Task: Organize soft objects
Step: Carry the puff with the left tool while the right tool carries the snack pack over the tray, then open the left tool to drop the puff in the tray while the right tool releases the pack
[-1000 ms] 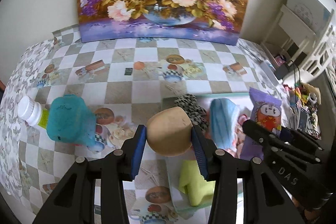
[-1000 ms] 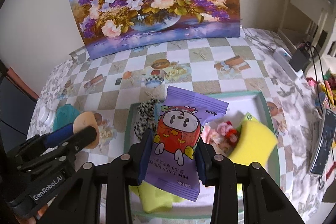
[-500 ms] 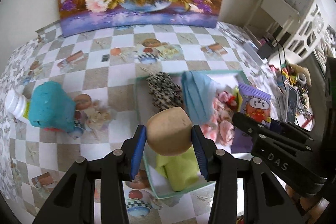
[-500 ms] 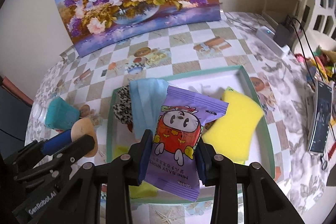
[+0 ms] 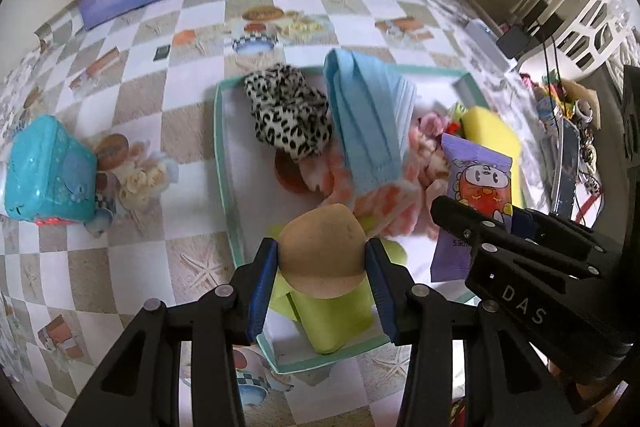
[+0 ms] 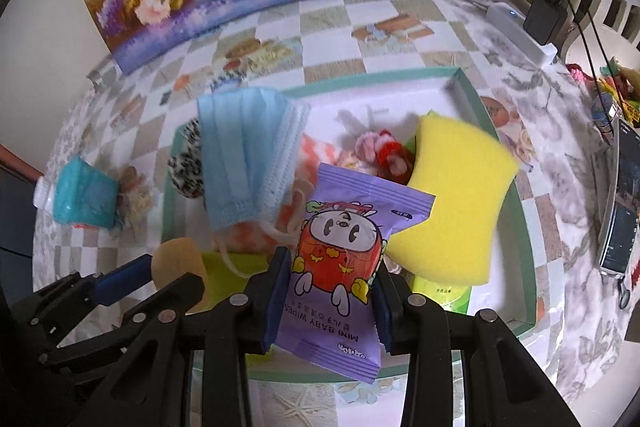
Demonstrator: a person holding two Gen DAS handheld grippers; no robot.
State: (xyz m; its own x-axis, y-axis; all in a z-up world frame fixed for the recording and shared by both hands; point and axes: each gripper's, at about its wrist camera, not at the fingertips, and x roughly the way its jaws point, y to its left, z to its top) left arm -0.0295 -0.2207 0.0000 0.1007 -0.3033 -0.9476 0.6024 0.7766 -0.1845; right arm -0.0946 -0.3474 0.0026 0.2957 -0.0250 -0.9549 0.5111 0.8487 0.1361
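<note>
both lowered over tray [image 6: 527, 227]; l gripper [image 5: 322, 259] clamps round puff [image 5: 322, 255], r gripper [image 6: 328, 287] glossy wipes pack [image 6: 344, 251].

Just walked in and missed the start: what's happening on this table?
A person is sorting soft things into a green-rimmed tray. The left gripper is clamped on a tan sponge, the right gripper on a purple wipes packet, both above the tray. A face mask, yellow sponge and leopard scrunchie already lie inside.
</note>
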